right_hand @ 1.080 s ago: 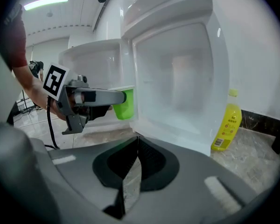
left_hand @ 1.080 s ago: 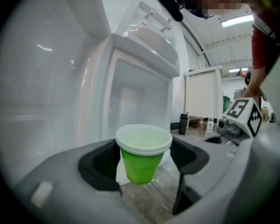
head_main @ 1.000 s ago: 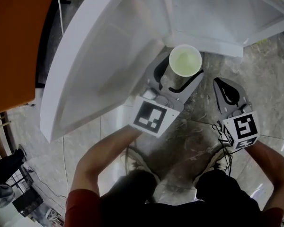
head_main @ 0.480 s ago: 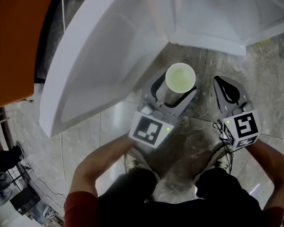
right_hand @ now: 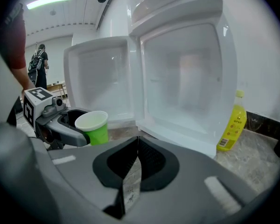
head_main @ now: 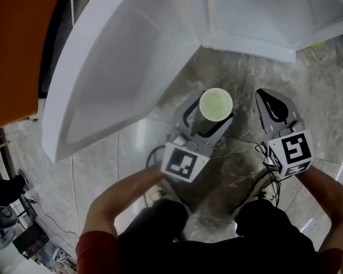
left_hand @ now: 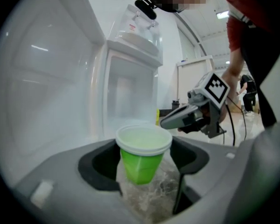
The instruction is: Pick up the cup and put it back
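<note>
Towering over everything else, a tall white refrigerator (head_main: 131,56) with its door swung wide open (door at the left in the head view, cabinet at the top). Spread beneath, a grey veined stone floor (head_main: 228,73). Poised above that floor side by side, both aimed toward the fridge: right gripper (head_main: 272,104) pinched together, jaws meeting; left gripper (head_main: 209,113) spread wide around its load. Standing on the floor to the fridge's right in the right gripper view, a slim yellow plastic bottle (right_hand: 233,122). Clamped upright between the left jaws, clear of the floor and just outside the fridge, a small green plastic cup (head_main: 216,104) with a white rim.
</note>
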Available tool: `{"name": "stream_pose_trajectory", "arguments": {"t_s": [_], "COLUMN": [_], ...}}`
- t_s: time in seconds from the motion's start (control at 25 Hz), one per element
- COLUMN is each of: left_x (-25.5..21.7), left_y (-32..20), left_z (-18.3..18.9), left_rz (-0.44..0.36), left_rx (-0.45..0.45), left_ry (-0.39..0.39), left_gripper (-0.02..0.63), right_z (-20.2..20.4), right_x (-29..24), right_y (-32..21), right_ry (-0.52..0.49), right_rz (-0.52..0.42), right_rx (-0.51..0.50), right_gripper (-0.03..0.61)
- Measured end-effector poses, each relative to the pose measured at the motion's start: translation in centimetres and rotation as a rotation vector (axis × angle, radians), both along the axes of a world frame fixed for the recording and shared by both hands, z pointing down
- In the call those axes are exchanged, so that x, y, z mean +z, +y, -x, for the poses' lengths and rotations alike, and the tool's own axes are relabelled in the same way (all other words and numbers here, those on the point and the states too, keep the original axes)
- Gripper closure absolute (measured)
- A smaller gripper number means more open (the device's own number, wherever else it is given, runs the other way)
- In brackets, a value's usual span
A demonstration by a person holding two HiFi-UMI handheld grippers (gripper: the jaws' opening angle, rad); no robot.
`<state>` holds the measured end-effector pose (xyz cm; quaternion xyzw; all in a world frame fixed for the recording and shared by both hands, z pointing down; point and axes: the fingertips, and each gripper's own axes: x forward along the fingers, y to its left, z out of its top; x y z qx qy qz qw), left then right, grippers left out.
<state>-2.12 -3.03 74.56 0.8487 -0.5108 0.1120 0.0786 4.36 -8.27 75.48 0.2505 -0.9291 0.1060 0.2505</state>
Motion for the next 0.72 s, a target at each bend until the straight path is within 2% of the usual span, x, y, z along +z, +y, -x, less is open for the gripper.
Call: {"name": "stream_pose_trajectory", "arguments": {"t_s": [0.16,0.72], "left_x": [0.44,0.78], "left_y": [0.05,0.04], "left_z": [-0.1,-0.34], "left_rz": [0.01,0.013], "left_rx": [-0.025,-0.028], "left_ry": [0.011,-0.001], "left_gripper": [0.282,0.282], "right_z": [-0.29,-0.95], "right_x": [0.11,0.51], "right_y": [0.11,0.47], "right_ry": [0.002,0.01], "right_rz": [-0.002,0.007], "right_rx": [-0.002,-0.001], "right_gripper": [0.577,0.577]}}
